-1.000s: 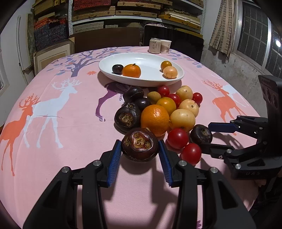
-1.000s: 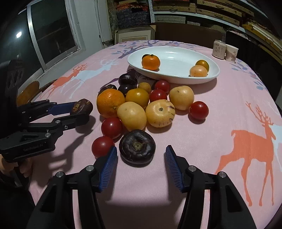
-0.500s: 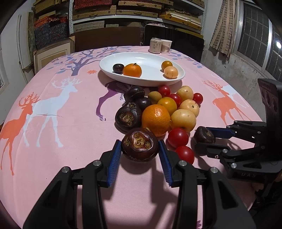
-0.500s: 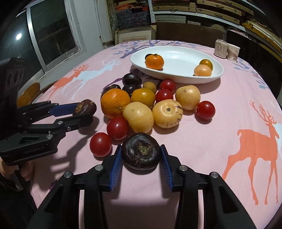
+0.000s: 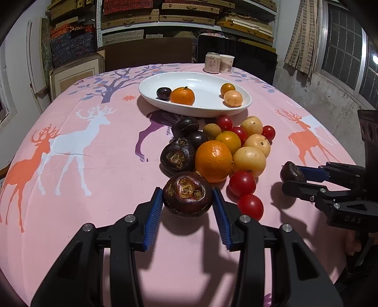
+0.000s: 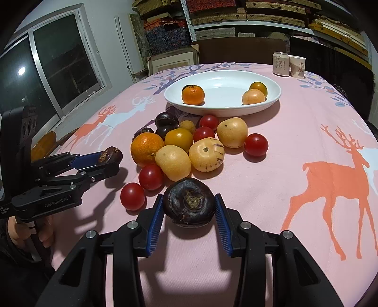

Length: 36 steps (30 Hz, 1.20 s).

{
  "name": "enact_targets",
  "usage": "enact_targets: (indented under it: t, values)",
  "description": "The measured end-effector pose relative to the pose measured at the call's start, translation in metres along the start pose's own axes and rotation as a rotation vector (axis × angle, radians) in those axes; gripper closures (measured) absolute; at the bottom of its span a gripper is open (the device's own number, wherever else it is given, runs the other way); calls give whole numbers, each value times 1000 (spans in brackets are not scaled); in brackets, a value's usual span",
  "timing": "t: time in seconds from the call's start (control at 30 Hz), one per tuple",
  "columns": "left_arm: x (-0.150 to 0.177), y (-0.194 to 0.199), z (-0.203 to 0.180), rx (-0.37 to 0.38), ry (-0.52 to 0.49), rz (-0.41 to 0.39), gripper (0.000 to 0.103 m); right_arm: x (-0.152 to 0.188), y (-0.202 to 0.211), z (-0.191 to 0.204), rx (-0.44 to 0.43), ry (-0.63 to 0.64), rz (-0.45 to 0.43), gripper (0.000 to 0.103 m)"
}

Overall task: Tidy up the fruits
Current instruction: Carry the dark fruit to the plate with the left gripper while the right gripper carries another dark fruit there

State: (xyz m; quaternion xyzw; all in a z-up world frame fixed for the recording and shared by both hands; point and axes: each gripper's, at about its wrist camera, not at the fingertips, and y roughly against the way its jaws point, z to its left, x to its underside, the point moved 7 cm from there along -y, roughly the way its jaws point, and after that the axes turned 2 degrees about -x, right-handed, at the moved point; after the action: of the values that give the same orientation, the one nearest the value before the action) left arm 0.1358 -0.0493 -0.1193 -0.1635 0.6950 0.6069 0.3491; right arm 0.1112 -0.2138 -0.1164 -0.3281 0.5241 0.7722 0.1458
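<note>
The right gripper (image 6: 189, 218) has closed and lifted; both jaws grip dark fruits; next, carry them to the plate (image 5: 203, 109).

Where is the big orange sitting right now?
The big orange lies on the pink tablecloth mid-pile, touching a dark fruit on its left and a yellow fruit on its right.

Pink tablecloth (image 5: 99, 189) with deer and tree prints covers table, fills lower and middle frame. Shelves (image 5: 189, 14) packed with flat boxes and woven cases across top, both views. Framed picture (image 5: 73, 75) leans at upper left of left wrist view. Dark chair back (image 5: 236, 56) behind table, top centre. Barred window (image 5: 347, 42) and striped curtain (image 5: 300, 35) upper right, bright lamp spot at right edge. Sliding window (image 6: 47, 66) upper left of right wrist view, dark glass, lamp reflection.
</note>
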Motion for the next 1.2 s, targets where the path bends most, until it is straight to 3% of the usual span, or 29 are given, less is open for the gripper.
enact_targets:
  t: [0.33,0.6,0.83,1.1,1.13,1.2]
  values:
    - [-17,14,7,5,16,-28,61,-26,22,-6,-4,-7,-61,60]
    - [-93,20,-2,38,-33,-105,61,-94,35,-34,1,-34,-136,60]
    - [-177,-52,-1,45,-19,-94,61,-169,-10,-68,36,-41,-125,60]
    - [-213,-148,17,46,38,28,61,-202,-86,-98,89,-57,-53,59]
    - [-214,-154,19,57,50,36,60,-205,-89,-99,88,-64,-56,56]
    - [-215,-157,22,81,72,38,45,-212,-91,-100,87,-71,-82,40]
